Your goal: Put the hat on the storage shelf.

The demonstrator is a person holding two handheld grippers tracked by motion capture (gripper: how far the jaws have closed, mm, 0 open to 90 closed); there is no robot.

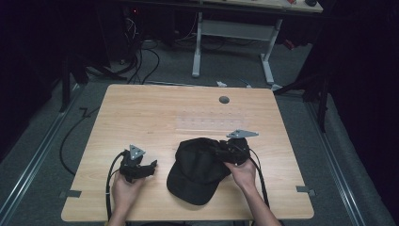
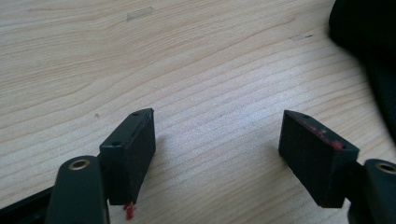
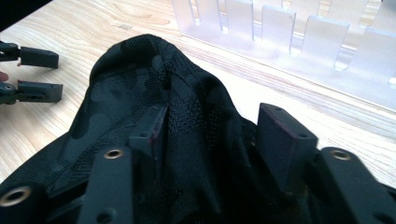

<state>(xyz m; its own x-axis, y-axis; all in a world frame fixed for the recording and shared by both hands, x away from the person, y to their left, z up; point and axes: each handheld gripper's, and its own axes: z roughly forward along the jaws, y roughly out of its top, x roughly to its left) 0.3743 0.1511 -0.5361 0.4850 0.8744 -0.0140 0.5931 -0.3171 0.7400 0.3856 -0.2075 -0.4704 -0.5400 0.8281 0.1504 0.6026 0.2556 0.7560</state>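
- The left gripper (image 1: 149, 168) sits low over the counter (image 1: 141, 113) at its near left, jaws spread wide with bare wood between them; it holds nothing and touches nothing that I can see.
- The right gripper (image 1: 225, 151) is at the cap's (image 1: 197, 169) far right edge. In the right gripper view its jaws stand partly open with the black mesh fabric (image 3: 187, 140) bunched up between them; one jaw presses into a fold, the other stands just off the cloth, so it is not clamped.
- Count: one cap, two grippers, one clear plastic slotted rack (image 1: 211, 122), one grey round plug (image 1: 224, 100) in the counter.
- The cap lies near the front middle of the counter, between the two hands, its brim toward the person and its crown away; its long axis runs front to back, tilted slightly rightward at the far end.
- The rack lies flat just beyond the cap, apart from it.
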